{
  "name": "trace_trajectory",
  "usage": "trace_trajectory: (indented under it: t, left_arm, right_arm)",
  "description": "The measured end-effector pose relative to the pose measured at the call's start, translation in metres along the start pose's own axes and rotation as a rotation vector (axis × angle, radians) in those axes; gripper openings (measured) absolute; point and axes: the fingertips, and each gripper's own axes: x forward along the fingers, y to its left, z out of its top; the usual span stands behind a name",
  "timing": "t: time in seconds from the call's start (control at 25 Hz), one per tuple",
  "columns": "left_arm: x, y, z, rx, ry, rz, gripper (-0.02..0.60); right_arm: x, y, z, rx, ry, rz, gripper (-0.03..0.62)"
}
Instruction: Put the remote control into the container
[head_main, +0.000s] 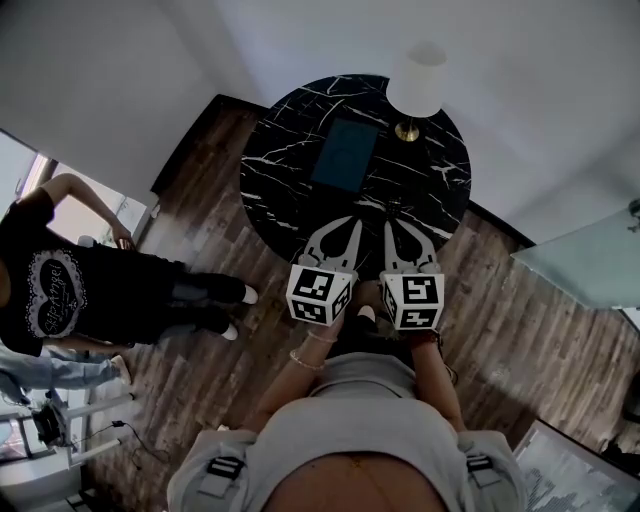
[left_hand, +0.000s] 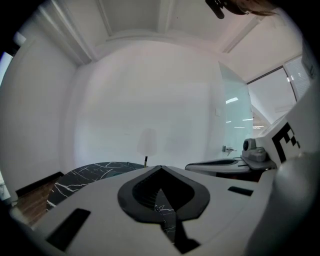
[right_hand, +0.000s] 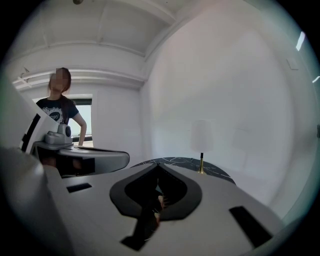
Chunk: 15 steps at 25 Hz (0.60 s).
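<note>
Flat, seemingly teal container (head_main: 344, 153) on table (head_main: 285, 150)

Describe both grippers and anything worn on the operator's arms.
The left gripper and right gripper match: pale grey jaws tapering to a point, with a ribbed black lining inside. Each carries a white cube printed with black square markers. No cables show. A bead bracelet sits on the left wrist; no sleeves cover the forearms.

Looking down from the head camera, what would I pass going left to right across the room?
A bystander in a black T-shirt → left gripper → right gripper → pale glass panel.
</note>
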Motion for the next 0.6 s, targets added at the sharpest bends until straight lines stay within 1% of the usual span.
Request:
trace_trajectory:
  t: [0.2, 0.36, 0.6]
  left_arm:
    - [0.008, 0.008, 0.003, -0.004, 0.002, 0.0, 0.005]
    - [0.019, 0.017, 0.005, 0.002, 0.012, -0.018, 0.005]
    - [0.032, 0.036, 0.006, -0.009, 0.03, -0.037, 0.005]
  right_arm:
    - [0.009, -0.008, -0.001, 0.009, 0.006, -0.018, 0.011]
    - [0.021, -0.016, -0.002, 0.029, 0.014, -0.047, 0.011]
    - [0.039, -0.022, -0.005, 0.056, 0.038, -0.085, 0.012]
